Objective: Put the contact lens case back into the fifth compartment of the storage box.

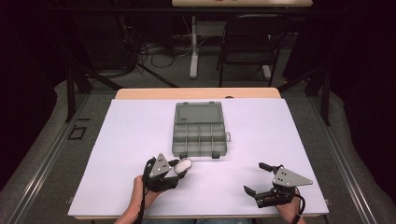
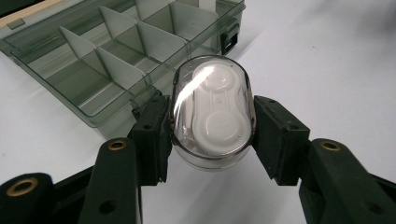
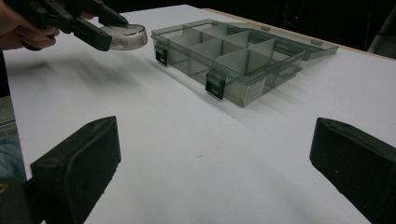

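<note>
My left gripper [image 1: 182,167] [image 2: 212,123] is shut on a small clear oval case with a white insert [image 2: 212,112] [image 1: 183,165] [image 3: 125,37], held just above the table near the front left corner of the organizer box. The grey see-through organizer box [image 1: 198,135] [image 2: 121,60] [image 3: 233,56] lies open at the table's middle, with its lid folded back and its several compartments bare. My right gripper [image 1: 256,178] [image 3: 215,163] rests low at the front right, jaws wide open with nothing between them.
A white sheet [image 1: 121,140] covers the tabletop, with bare room to either side of the box. Beyond the far edge stand a black chair [image 1: 254,39] and a table leg [image 1: 193,46] amid floor cables.
</note>
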`<control>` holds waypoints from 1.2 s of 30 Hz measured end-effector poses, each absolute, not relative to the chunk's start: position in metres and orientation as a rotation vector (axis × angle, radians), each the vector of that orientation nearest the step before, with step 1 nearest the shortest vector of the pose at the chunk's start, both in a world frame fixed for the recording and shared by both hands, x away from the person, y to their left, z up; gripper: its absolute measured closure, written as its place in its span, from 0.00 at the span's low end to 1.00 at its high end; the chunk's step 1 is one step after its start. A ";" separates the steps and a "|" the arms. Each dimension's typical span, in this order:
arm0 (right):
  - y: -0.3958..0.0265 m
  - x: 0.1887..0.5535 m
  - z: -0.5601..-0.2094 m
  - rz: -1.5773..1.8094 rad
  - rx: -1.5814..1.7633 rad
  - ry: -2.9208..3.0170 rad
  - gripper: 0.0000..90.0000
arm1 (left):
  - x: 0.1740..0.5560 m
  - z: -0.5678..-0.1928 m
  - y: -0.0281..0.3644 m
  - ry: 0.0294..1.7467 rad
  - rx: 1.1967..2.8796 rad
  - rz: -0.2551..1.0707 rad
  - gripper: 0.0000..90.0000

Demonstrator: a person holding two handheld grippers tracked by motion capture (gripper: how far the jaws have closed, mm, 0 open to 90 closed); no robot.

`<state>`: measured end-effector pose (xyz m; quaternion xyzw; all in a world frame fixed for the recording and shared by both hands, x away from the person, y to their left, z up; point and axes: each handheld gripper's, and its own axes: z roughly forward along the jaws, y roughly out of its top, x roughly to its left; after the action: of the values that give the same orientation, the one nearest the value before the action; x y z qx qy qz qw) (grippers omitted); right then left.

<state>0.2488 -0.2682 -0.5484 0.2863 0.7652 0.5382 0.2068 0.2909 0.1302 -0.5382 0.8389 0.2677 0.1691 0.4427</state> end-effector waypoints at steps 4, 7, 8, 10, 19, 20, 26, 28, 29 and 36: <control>-0.269 0.249 -0.549 1.497 0.801 2.131 0.02 | 0.292 -0.537 0.131 0.666 2.075 0.427 0.55; -0.269 0.250 -0.549 1.498 0.797 2.131 0.02 | 0.293 -0.535 0.131 0.665 2.075 0.432 0.55; -0.269 0.250 -0.550 1.495 0.799 2.133 0.02 | 0.293 -0.535 0.132 0.665 2.070 0.427 0.55; -0.269 0.250 -0.550 1.492 0.801 2.130 0.02 | 0.294 -0.534 0.132 0.661 2.067 0.432 0.55; -0.269 0.250 -0.551 1.488 0.805 2.127 0.02 | 0.295 -0.528 0.132 0.658 2.050 0.443 0.55; -0.269 0.250 -0.551 1.478 0.806 2.135 0.02 | 0.296 -0.527 0.133 0.657 2.045 0.448 0.55; -0.270 0.250 -0.551 1.483 0.802 2.125 0.03 | 0.298 -0.523 0.133 0.658 2.035 0.460 0.55; -0.269 0.250 -0.551 1.483 0.801 2.124 0.03 | 0.299 -0.522 0.134 0.659 2.032 0.462 0.55; -0.270 0.250 -0.551 1.475 0.798 2.132 0.03 | 0.299 -0.521 0.134 0.658 2.028 0.466 0.55; -0.269 0.251 -0.551 1.478 0.801 2.127 0.03 | 0.300 -0.518 0.135 0.661 2.015 0.484 0.55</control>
<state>0.2506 -0.2694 -0.5508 0.2888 0.7664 0.5326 0.2136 0.2998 0.1349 -0.5181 0.8204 0.2692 0.1971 0.4644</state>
